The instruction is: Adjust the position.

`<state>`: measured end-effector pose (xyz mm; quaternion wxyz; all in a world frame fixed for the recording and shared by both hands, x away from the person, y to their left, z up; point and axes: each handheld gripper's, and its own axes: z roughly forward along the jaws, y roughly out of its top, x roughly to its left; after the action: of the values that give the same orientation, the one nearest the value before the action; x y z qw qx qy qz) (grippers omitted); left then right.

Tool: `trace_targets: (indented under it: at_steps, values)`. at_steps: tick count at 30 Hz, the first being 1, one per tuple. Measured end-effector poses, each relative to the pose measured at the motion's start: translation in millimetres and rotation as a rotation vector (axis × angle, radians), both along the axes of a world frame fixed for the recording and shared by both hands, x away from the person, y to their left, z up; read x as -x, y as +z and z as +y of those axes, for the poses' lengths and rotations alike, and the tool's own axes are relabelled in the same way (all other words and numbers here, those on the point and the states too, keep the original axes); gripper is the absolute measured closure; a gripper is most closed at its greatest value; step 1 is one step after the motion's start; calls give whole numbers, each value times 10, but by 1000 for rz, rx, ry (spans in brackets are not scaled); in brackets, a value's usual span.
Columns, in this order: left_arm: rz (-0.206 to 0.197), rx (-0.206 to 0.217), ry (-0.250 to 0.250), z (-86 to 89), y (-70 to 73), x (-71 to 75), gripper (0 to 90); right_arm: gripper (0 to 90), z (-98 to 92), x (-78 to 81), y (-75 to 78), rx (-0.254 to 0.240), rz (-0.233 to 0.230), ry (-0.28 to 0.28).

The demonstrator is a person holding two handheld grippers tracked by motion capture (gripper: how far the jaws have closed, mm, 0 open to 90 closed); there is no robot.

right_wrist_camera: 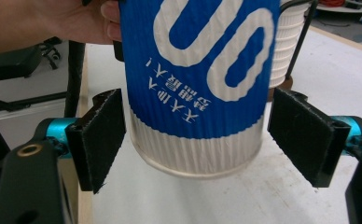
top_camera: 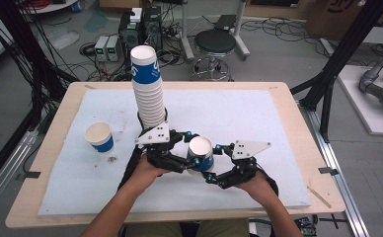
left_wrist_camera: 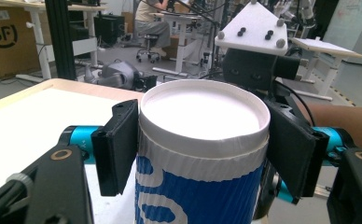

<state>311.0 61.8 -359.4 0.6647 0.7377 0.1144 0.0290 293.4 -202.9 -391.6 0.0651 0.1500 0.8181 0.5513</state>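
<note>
A blue-and-white ribbed paper cup (top_camera: 201,153) hangs just above the white mat between both grippers. My left gripper (top_camera: 193,148) is shut on it: in the left gripper view its black pads (left_wrist_camera: 118,147) press both sides of the cup (left_wrist_camera: 202,112) just under its white round end. My right gripper (top_camera: 213,162) comes from the other side. In the right gripper view its jaws stand open around the cup (right_wrist_camera: 198,60), with a slim gap at the right pad (right_wrist_camera: 302,140). A tall stack of the same cups (top_camera: 147,89) stands behind.
A single cup (top_camera: 99,137) stands upright on the left of the white mat (top_camera: 258,118), which covers the wooden table (top_camera: 51,148). The stack (right_wrist_camera: 286,42) is close behind the held cup. Black frame posts, a stool and cables surround the table.
</note>
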Motion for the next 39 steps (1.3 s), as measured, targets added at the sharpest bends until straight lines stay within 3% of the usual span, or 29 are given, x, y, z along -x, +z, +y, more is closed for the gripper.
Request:
trace_targets:
  at_steps: [7,14,25,30,34,39]
  values:
    - [5,18,-11,-23,4,10,304,198,36,-12,-12,9,7,15]
    - [-4,18,-12,-7,15,12,311,278,6,-4,8,12,-33,21]
    - [-10,-6,-19,-13,16,29,311,342,-15,5,78,94,-58,31]
    - [10,-31,-14,-12,20,35,300,347,-9,-1,109,127,-54,42]
    - [47,-64,-2,-16,30,41,163,346,-5,-3,137,147,-50,51]
    - [37,-109,-10,20,74,52,162,346,-29,-15,180,192,-63,56]
